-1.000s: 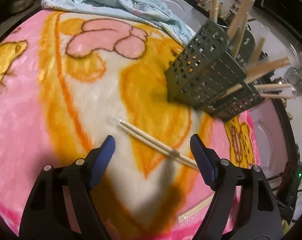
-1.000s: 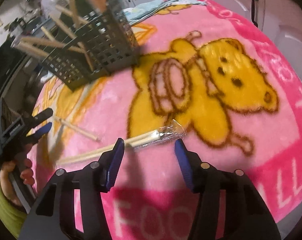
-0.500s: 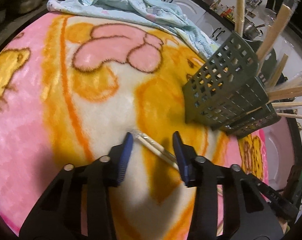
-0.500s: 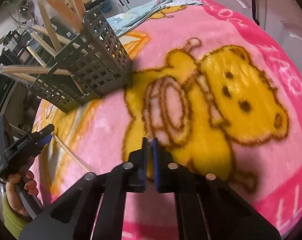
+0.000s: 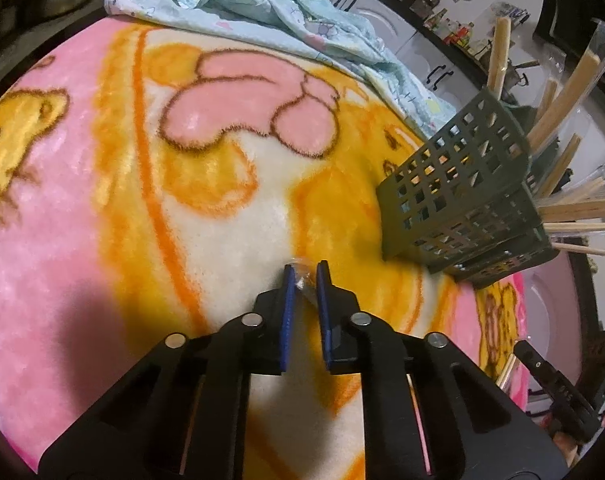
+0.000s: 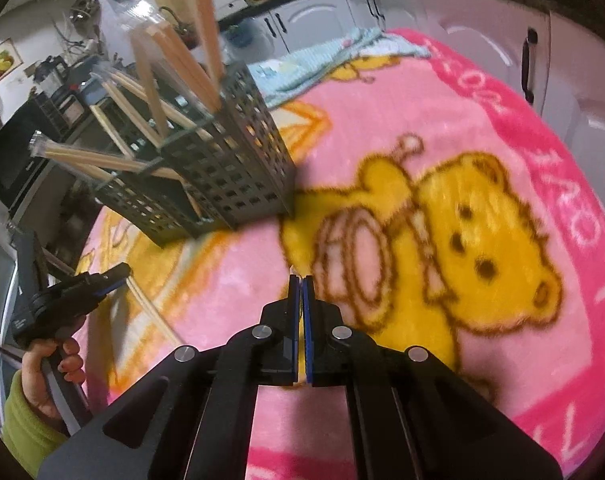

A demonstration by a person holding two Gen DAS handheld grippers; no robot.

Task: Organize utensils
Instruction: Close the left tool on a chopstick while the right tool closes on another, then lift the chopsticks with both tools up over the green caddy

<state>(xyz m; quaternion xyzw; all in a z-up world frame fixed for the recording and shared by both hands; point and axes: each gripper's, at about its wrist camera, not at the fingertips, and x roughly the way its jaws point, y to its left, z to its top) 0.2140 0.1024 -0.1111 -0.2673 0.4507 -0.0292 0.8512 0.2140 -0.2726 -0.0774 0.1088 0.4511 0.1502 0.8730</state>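
Slotted holders: one
Wrapped chopstick pairs held: two
Blankets: one
Blue cloths: one
Tools: two

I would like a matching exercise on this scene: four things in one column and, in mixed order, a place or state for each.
Things:
1. left gripper
2. dark green perforated plastic utensil holder
3. light blue crumpled cloth
4. pink plush blanket with a yellow bear

Places or states:
A. lies at the blanket's far edge
B. covers the work surface
C. shut on wrapped wooden chopsticks
D. stands holding wooden chopsticks

Pairs: 1-C, 2-D, 3-A, 4-B
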